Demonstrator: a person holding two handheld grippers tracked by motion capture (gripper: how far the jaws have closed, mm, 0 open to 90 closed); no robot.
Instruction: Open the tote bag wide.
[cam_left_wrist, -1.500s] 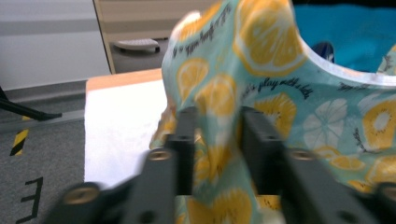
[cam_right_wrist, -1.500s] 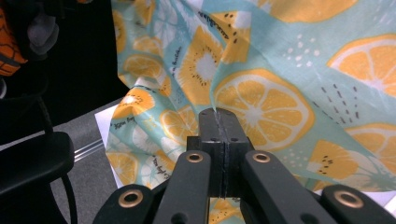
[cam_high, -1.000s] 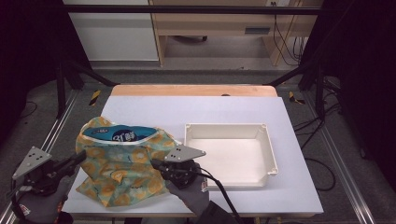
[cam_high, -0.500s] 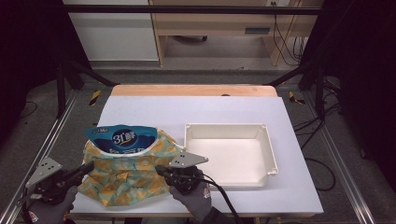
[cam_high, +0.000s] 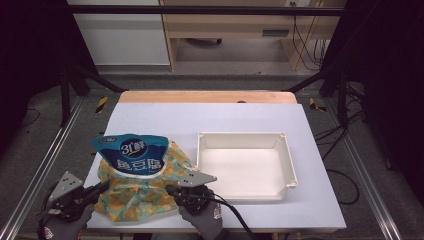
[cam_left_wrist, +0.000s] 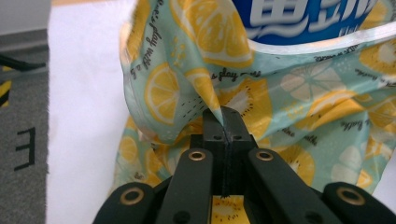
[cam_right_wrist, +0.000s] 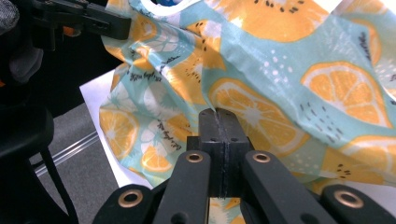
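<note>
Between both grippers' pads (cam_left_wrist: 236, 122) (pinched): cloth bag (cam_high: 145, 192)

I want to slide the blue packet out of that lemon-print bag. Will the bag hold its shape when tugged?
Probably not. The lemon-print bag looks like thin, floppy cloth: it creases where the left gripper and right gripper pinch it. The blue packet appears light and may slip out.

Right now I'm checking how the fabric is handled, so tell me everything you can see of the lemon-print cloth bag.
The cloth bag is thin, soft turquoise fabric printed with orange-yellow citrus slices and small script. It lies crumpled near the table's front left edge, left of the white tray. A blue snack packet sticks out of its mouth. The left gripper and right gripper each pinch a fold of it.
</note>
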